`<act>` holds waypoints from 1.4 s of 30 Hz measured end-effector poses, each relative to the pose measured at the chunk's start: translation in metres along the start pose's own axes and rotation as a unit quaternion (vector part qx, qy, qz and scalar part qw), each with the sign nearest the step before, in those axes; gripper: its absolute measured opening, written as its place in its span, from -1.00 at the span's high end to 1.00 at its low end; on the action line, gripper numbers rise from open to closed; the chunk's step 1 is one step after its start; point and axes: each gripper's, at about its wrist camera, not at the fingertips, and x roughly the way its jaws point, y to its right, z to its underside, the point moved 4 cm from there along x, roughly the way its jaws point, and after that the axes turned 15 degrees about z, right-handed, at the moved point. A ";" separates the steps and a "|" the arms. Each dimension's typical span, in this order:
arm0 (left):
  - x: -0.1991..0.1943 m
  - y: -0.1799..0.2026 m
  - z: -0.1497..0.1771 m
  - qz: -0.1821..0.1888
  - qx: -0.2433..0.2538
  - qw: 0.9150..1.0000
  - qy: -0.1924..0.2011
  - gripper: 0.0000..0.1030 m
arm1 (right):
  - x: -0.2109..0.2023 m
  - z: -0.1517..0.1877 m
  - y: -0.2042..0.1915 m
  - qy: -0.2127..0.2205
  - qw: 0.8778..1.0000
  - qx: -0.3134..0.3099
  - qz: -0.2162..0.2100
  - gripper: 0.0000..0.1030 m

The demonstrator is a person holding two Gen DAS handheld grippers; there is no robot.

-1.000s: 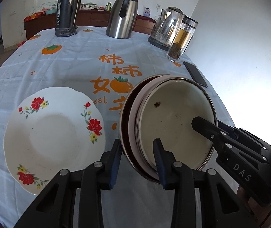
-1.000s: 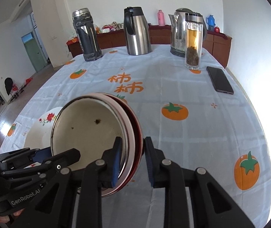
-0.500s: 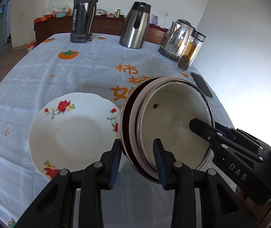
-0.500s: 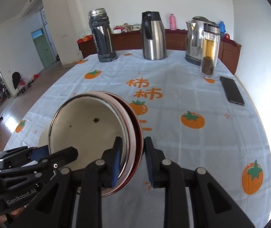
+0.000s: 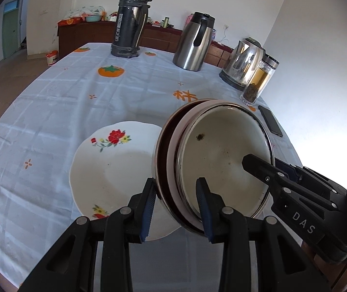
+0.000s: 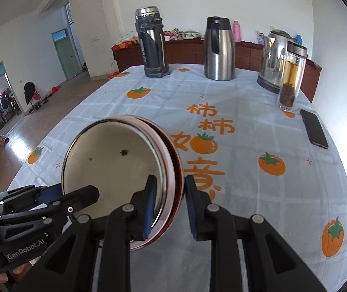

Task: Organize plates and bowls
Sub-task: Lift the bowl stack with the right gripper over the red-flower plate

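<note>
white plate (image 5: 115, 170) red flowers; cream bowl (image 5: 224, 160), maybe maroon rim; pale-blue tablecloth (image 5: 76, 97) orange persimmons

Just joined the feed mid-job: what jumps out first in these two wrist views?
The stack of bowls held tilted above the table, its rim clamped on one side by the left hand-held gripper and on the other by the right hand-held gripper. Just beyond it, a floral plate lies flat on the persimmon-print tablecloth. Along the far edge stand two flasks, a kettle and a tea bottle.
</note>
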 end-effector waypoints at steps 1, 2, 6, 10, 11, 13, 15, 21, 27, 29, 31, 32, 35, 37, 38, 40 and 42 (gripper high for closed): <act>-0.001 -0.003 0.000 -0.001 -0.002 1.000 0.001 0.29 | 0.000 0.000 -0.003 0.000 1.000 -0.001 -0.001 0.54; -0.002 -0.005 0.000 -0.003 -0.003 1.000 0.002 0.29 | 0.001 -0.001 -0.007 -0.001 1.000 -0.003 -0.003 0.54; -0.007 -0.017 0.000 -0.008 -0.013 1.000 0.004 0.29 | 0.006 -0.004 -0.019 -0.005 1.000 -0.010 -0.008 0.54; -0.012 -0.027 -0.001 -0.014 -0.021 1.000 0.009 0.29 | 0.010 -0.004 -0.031 -0.010 1.000 -0.020 -0.012 0.54; -0.013 -0.029 -0.001 -0.016 -0.022 1.000 0.010 0.29 | 0.010 -0.004 -0.034 -0.010 1.000 -0.022 -0.012 0.54; -0.015 -0.033 0.000 -0.017 -0.024 0.999 0.012 0.29 | 0.011 -0.004 -0.038 -0.011 1.000 -0.025 -0.013 0.54; -0.016 -0.036 0.000 -0.021 -0.024 0.999 0.014 0.29 | 0.013 -0.005 -0.042 -0.012 0.999 -0.027 -0.014 0.54; -0.021 -0.047 0.002 -0.027 -0.031 0.999 0.018 0.29 | 0.016 -0.004 -0.053 -0.014 0.999 -0.034 -0.017 0.54; -0.027 -0.054 0.003 -0.029 -0.034 0.999 0.024 0.29 | 0.015 -0.004 -0.063 -0.013 0.999 -0.041 -0.017 0.54; -0.028 -0.055 0.002 -0.031 -0.033 0.999 0.026 0.29 | 0.015 -0.005 -0.066 -0.013 0.999 -0.042 -0.016 0.54; -0.029 -0.057 0.003 -0.030 -0.035 0.999 0.027 0.29 | 0.015 -0.005 -0.068 -0.014 0.999 -0.044 -0.015 0.54; -0.030 -0.058 0.002 -0.030 -0.036 0.999 0.028 0.29 | 0.015 -0.005 -0.070 -0.014 0.999 -0.045 -0.014 0.54; -0.031 -0.062 0.003 -0.028 -0.041 0.998 0.029 0.29 | 0.015 -0.005 -0.075 -0.014 0.999 -0.050 -0.013 0.54; -0.032 -0.064 0.003 -0.028 -0.042 0.998 0.029 0.29 | 0.016 -0.005 -0.077 -0.015 0.998 -0.052 -0.012 0.54; -0.032 -0.065 0.003 -0.028 -0.042 0.998 0.029 0.29 | 0.016 -0.005 -0.078 -0.015 0.998 -0.053 -0.011 0.54; -0.032 -0.066 0.003 -0.028 -0.042 0.998 0.029 0.29 | 0.017 -0.005 -0.080 -0.016 0.998 -0.054 -0.010 0.54; -0.032 -0.066 0.003 -0.026 -0.044 0.998 0.028 0.29 | 0.018 -0.005 -0.081 -0.017 0.998 -0.055 -0.009 0.54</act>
